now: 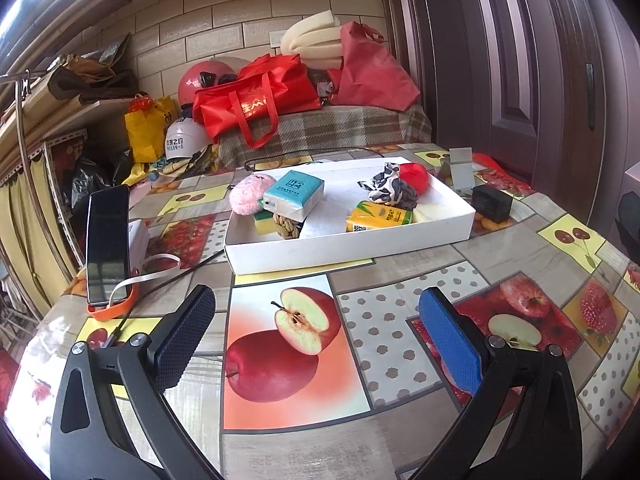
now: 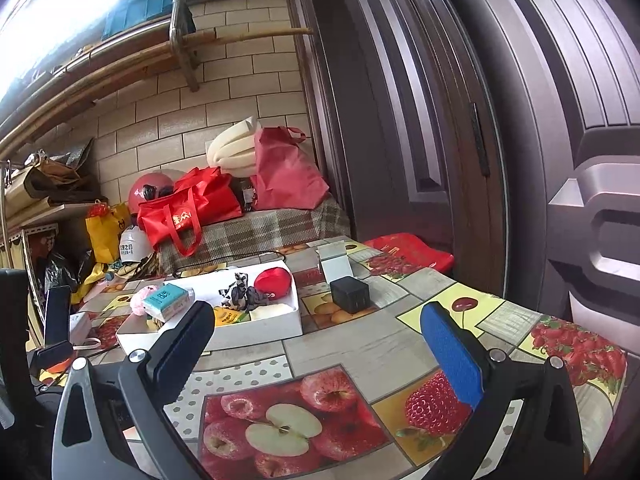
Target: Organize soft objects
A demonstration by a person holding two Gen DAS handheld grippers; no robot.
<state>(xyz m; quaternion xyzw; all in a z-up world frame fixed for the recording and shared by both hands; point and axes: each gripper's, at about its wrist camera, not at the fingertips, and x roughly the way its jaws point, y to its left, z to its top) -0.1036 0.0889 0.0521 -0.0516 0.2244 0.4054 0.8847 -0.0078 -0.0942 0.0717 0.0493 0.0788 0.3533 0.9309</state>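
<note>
In the left wrist view, the left gripper point(image 1: 316, 336) is held over the table point(image 1: 400, 276) with its fingers wide apart and nothing between them. A bare stretch of fruit-print cloth is seen between the fingers and the near wall of the white tray point(image 1: 352, 248), which lies straight ahead. The soft things are gathered inside the tray: a pink puff point(image 1: 250, 194) and a blue tissue pack point(image 1: 294, 196) at the left, a yellow pack point(image 1: 378, 218), a patterned cloth point(image 1: 384, 184) and a red ball point(image 1: 414, 176) at the right. A phone point(image 1: 108, 244) is propped left of the tray, a black box point(image 1: 491, 202) just beside its right end.

In the right wrist view, the right gripper point(image 2: 316, 340) is likewise spread and empty. The tray point(image 2: 256, 330) is seen ahead and to the left, partly hidden by the black finger point(image 2: 180, 344). The black box point(image 2: 350, 294) stands just right of the tray. Open cloth is left ahead and to the right, up to the table's rounded edge near the door point(image 2: 440, 120).
</note>
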